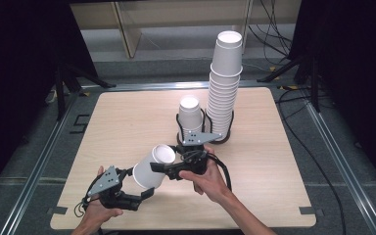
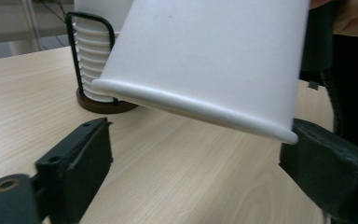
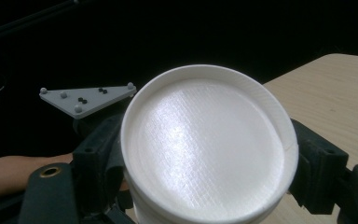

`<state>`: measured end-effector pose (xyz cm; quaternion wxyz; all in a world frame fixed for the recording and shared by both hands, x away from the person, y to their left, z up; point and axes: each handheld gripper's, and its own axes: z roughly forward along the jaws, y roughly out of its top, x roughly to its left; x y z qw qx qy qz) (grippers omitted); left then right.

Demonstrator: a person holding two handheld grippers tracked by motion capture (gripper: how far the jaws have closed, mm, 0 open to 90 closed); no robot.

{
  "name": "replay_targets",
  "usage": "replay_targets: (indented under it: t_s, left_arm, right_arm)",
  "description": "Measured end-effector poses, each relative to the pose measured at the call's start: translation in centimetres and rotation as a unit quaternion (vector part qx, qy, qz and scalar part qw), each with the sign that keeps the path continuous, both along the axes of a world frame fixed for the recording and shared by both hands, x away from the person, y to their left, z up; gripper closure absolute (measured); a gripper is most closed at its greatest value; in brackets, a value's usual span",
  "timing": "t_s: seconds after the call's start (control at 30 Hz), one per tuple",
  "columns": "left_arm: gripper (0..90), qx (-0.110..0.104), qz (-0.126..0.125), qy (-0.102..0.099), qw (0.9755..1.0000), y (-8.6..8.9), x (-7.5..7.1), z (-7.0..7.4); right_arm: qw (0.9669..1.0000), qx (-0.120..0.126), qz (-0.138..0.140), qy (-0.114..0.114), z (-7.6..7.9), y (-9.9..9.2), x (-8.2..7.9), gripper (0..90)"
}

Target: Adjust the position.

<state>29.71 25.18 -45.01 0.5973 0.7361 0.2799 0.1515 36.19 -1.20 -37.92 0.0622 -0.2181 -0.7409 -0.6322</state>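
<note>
A white paper cup (image 1: 152,167) lies tilted above the counter (image 1: 127,122), clamped at its base end by the right hand-held gripper (image 1: 169,169). The left hand-held gripper (image 1: 144,193) gapes apart, jaws straddling the cup's rim. Behind stands a cup stack (image 1: 223,88); the right gripper view shows the cup's flat bottom.

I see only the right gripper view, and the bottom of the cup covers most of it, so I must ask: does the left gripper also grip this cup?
Observer: No. The left gripper is open. Its jaws stand wide at the rim of the cup, and one is clearly apart from it.
Operator: Which end points to the left gripper?
Observer: The open mouth. The cup is tilted and in the air above the table.
Operator: Where are the other cups?
Observer: At the far middle of the table, a tall stack and a short stack stand side by side in a black wire holder.
</note>
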Motion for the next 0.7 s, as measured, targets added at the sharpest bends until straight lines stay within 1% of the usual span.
replay_targets:
  t_s: [0.03,0.07,0.13,0.17,0.2,0.23,0.3,0.33,0.37,0.4,0.43,0.47,0.5,0.53,0.57,0.6,0.63,0.67,0.7]
  left_arm:
    - [3.0,-0.003,0.003,-0.004,1.0,0.0,0.1,-0.1]
    - [0.0,0.002,0.007,-0.005,1.0,0.0,0.1,0.0]
    - [0.0,0.005,0.012,-0.008,0.9999,0.1,0.0,0.0]
    - [0.0,0.007,0.013,-0.008,0.9999,0.1,0.0,0.1]
    - [0.0,0.012,0.011,-0.012,0.9998,0.1,0.0,0.1]
    - [0.0,0.012,0.011,-0.015,0.9998,0.1,-0.1,0.0]
    - [0.0,0.014,0.008,-0.016,0.9997,0.0,-0.1,0.1]
    - [0.0,0.017,0.006,-0.019,0.9997,0.0,-0.1,0.1]
    - [0.0,0.015,0.005,-0.023,0.9996,-0.1,-0.1,0.0]
    - [0.0,0.021,0.004,-0.024,0.9995,-0.1,-0.2,0.1]
    - [0.0,0.019,0.004,-0.023,0.9995,-0.1,-0.2,0.1]
    - [0.0,0.01,0.001,-0.027,0.9996,-0.2,-0.2,0.0]
    - [0.0,0.009,-0.004,-0.035,0.9994,-0.1,-0.1,0.0]
    - [0.0,0.016,0.0,-0.032,0.9994,0.0,-0.3,0.1]
    - [0.0,0.014,-0.002,-0.033,0.9993,0.0,-0.3,0.1]
    - [0.0,0.001,-0.007,-0.038,0.9992,0.0,-0.2,0.0]
    - [0.1,0.008,-0.007,-0.037,0.9993,0.1,-0.3,0.1]
    - [0.5,0.009,-0.007,-0.035,0.9993,0.1,-0.3,0.2]
    - [1.1,0.0,-0.011,-0.038,0.9992,0.1,-0.3,0.1]
  right_arm:
    - [1.0,0.001,0.002,0.004,0.0,0.0,-0.1,24.4]
    - [0.9999,0.003,0.003,-0.013,-0.1,0.1,0.1,24.4]
    - [0.9998,0.006,0.007,-0.016,-0.2,0.1,0.2,24.4]
    - [0.9999,0.007,0.011,-0.003,-0.2,0.2,0.1,24.4]
    - [0.9999,0.005,0.012,-0.002,-0.3,0.2,0.1,24.4]
    - [0.9999,0.008,0.013,-0.008,-0.3,0.3,0.1,24.4]
    - [0.9999,0.006,0.015,-0.003,-0.5,0.4,0.1,24.5]
    - [0.9998,0.009,0.019,0.001,-0.6,0.5,0.1,24.4]
    - [0.9996,0.01,0.022,0.017,-0.7,0.6,-0.1,24.5]
    - [0.9998,0.01,0.02,0.003,-0.9,0.7,0.1,24.5]
    - [0.9997,0.011,0.022,0.007,-0.9,0.7,0.0,24.5]
    - [0.9996,0.013,0.021,0.01,-1.0,0.8,0.1,24.5]
    - [0.9997,0.013,0.02,0.01,-1.0,0.8,0.1,24.5]
    - [0.9992,0.017,0.027,0.026,-1.1,0.8,0.0,24.5]
    - [0.9992,0.016,0.025,0.026,-1.2,0.9,0.1,24.5]
    - [0.9993,0.022,0.024,0.017,-1.3,0.9,0.1,24.5]
    - [0.9989,0.024,0.028,0.028,-1.4,1.0,0.1,24.5]
    - [0.9992,0.025,0.027,0.018,-1.4,1.1,0.1,24.5]
    - [0.9988,0.026,0.031,0.027,-1.5,1.2,0.0,24.4]
